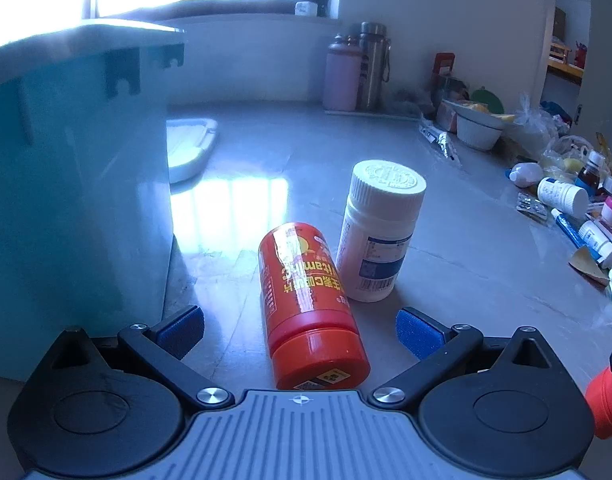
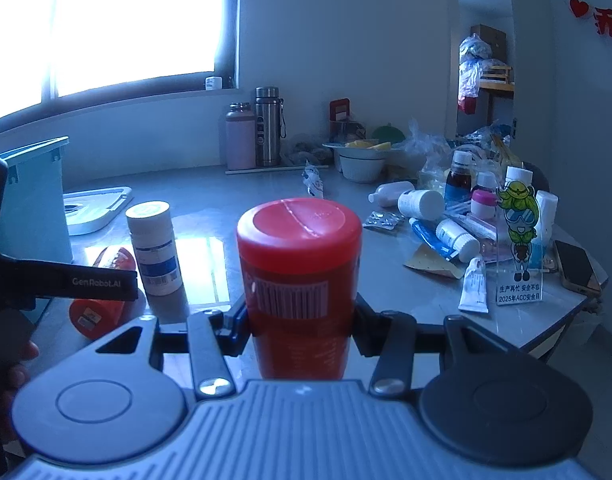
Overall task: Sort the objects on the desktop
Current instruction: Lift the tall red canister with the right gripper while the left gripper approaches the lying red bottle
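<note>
While my left claw (image 1: pixel 300 330) hangs low over the counter (image 1: pixel 465 248) with its blue pads spread wide, an orange-red vitamin bottle (image 1: pixel 306 304) lies on its side between them, cap end toward me, neither pad touching it. My right claw (image 2: pixel 302 324) is clamped on a second red bottle (image 2: pixel 300 280), held upright with its flat end facing the lens and a barcode on its side; in the left view this bottle shows only as a red sliver at the right edge. Just beyond the lying bottle a white pill bottle (image 1: pixel 379 232) stands upright with a ribbed white cap and a blue-banded label, so close to the orange one that I cannot tell whether they touch. To the left of both, near the counter's left edge, stands a tall teal bin (image 1: pixel 74 184), and behind it a white lid (image 1: pixel 190 148) lies flat. Along the right side of the counter I see a loose pile of medicine bottles (image 2: pixel 445 216), tubes and blister packs, with an acrylic cartoon stand (image 2: pixel 519 240) and a phone (image 2: pixel 577 266) near the right corner. Farther back a white bowl (image 2: pixel 361 162) sits among plastic bags, and at the far edge, by the wall, a pink flask (image 2: pixel 240 140) and a steel flask (image 2: pixel 268 126) stand side by side.
</note>
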Available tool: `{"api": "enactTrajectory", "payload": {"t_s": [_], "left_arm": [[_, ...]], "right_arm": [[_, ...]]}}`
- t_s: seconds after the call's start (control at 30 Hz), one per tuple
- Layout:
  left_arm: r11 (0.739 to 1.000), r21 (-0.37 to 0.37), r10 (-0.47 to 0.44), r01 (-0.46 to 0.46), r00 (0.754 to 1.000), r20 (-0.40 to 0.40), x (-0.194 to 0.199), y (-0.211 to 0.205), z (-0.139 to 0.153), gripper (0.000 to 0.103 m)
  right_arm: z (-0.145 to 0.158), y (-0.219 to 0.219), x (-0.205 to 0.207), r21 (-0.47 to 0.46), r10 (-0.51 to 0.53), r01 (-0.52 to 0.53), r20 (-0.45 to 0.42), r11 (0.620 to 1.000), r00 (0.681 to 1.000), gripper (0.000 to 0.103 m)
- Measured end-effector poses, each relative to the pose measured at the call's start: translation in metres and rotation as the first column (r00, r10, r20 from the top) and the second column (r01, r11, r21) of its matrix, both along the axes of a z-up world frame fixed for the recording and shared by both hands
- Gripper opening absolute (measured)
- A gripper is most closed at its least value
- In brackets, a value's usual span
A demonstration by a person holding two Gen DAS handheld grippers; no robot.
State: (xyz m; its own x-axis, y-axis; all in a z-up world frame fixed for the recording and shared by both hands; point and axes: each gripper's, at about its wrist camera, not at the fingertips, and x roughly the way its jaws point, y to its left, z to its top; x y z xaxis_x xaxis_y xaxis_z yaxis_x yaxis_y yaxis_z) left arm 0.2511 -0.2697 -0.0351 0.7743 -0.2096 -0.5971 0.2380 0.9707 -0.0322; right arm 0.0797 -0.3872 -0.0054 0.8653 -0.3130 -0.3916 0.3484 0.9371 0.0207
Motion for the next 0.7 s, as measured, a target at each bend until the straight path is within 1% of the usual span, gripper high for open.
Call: {"api": "enactTrajectory", "payload": {"t_s": [0.3, 0.57, 0.6, 0.63, 0.7], "left_arm": [[1.0, -0.005, 0.023, -0.023, 0.999, -0.031, 0.013, -0.005, -0.008, 0.103], [1.0, -0.021, 0.001, -0.002, 0.998, -0.056, 0.012, -0.013, -0.014, 0.101], [1.0, -0.022, -0.001, 0.0, 0.998, -0.06, 0.012, -0.014, -0.014, 0.099], [1.0, -0.023, -0.004, 0.002, 0.998, -0.065, 0.012, -0.015, -0.015, 0.091], [1.0, -0.024, -0.008, 0.007, 0.997, -0.073, 0.012, -0.017, -0.017, 0.087]], "right_arm": [[0.0, -0.001, 0.004, 0.007, -0.011, 0.011, -0.003, 1.0, 1.0, 0.05], [-0.002, -0.003, 0.003, 0.022, -0.013, 0.013, -0.003, 1.0, 1.0, 0.05], [-0.002, -0.004, 0.004, 0.023, -0.011, 0.011, -0.003, 1.0, 1.0, 0.05], [-0.003, -0.004, 0.004, 0.025, -0.01, 0.01, -0.004, 1.0, 1.0, 0.05], [-0.004, -0.005, 0.003, 0.033, -0.008, 0.008, -0.006, 0.999, 1.0, 0.05]]}}
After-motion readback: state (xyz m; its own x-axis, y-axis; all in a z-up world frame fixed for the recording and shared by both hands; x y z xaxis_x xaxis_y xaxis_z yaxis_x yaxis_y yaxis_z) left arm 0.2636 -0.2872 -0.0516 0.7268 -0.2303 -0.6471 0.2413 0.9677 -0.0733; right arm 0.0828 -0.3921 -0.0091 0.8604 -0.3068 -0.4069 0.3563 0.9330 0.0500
